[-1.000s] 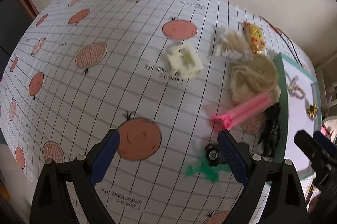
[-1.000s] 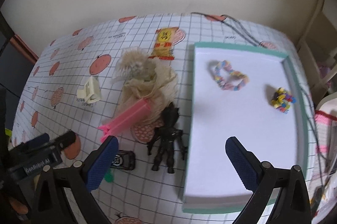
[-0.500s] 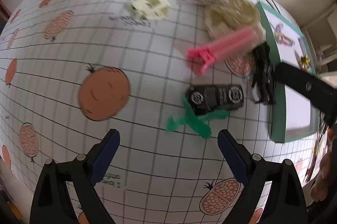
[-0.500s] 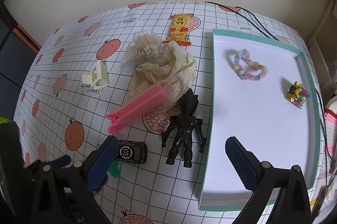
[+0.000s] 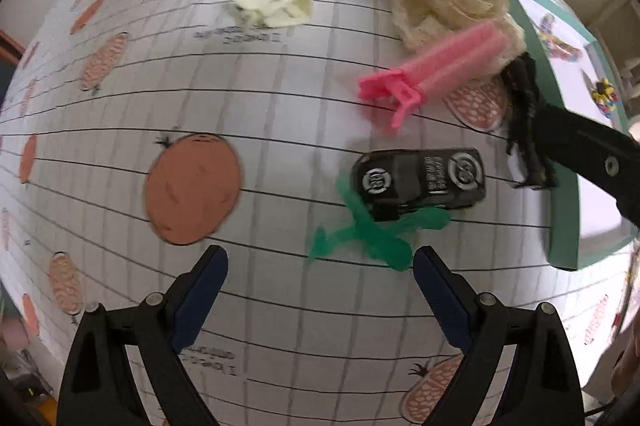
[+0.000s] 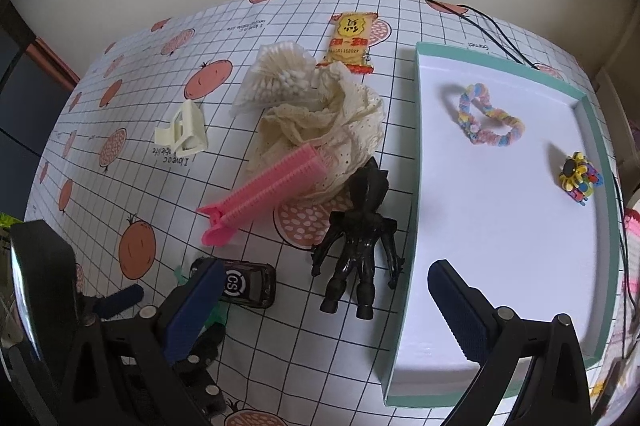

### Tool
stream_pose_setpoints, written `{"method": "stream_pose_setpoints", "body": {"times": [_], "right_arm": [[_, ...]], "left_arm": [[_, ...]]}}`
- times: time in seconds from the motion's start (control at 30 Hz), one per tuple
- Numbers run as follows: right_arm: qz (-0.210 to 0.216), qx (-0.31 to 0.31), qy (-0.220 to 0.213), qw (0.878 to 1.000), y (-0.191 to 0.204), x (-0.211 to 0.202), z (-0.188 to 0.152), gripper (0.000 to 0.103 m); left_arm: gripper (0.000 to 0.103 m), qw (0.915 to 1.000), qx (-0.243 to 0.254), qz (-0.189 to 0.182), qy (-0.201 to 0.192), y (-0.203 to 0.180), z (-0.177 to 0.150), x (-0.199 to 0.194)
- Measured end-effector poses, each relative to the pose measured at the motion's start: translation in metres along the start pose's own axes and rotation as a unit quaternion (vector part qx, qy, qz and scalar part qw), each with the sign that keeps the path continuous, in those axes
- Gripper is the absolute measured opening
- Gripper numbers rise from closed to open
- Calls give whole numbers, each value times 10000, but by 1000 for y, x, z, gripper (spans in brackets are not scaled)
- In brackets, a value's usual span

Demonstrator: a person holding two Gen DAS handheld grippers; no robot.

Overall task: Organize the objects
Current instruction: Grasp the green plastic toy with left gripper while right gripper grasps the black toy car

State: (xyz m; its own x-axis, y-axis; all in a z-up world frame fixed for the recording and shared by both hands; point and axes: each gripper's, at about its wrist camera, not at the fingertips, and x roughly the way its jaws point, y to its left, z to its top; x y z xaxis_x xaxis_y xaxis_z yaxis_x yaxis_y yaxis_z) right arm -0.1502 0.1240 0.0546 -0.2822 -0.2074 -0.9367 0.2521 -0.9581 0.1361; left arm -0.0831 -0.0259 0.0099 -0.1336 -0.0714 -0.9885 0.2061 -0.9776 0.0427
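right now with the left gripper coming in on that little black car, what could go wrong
1. The black toy car lies on top of the green figure, so the left gripper, jaws open, may catch both or drag the figure along.
2. The right gripper hangs close over the same spot; the two tools could collide.

Home room, table against a plain wall, grid tablecloth [image 6: 280, 346] printed with oranges, toys, hair clips [image 6: 264, 192], snack packet [image 6: 352, 40], teal-rimmed tray [image 6: 412, 210] right
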Motion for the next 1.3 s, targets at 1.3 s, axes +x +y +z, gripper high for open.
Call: {"method": "stream_pose_setpoints", "body": {"times": [1.3], "right_arm": [[791, -927, 538, 9911, 75, 54, -6, 82]], "left_arm": [[94, 9990, -198, 286, -273, 39, 1, -27]]}}
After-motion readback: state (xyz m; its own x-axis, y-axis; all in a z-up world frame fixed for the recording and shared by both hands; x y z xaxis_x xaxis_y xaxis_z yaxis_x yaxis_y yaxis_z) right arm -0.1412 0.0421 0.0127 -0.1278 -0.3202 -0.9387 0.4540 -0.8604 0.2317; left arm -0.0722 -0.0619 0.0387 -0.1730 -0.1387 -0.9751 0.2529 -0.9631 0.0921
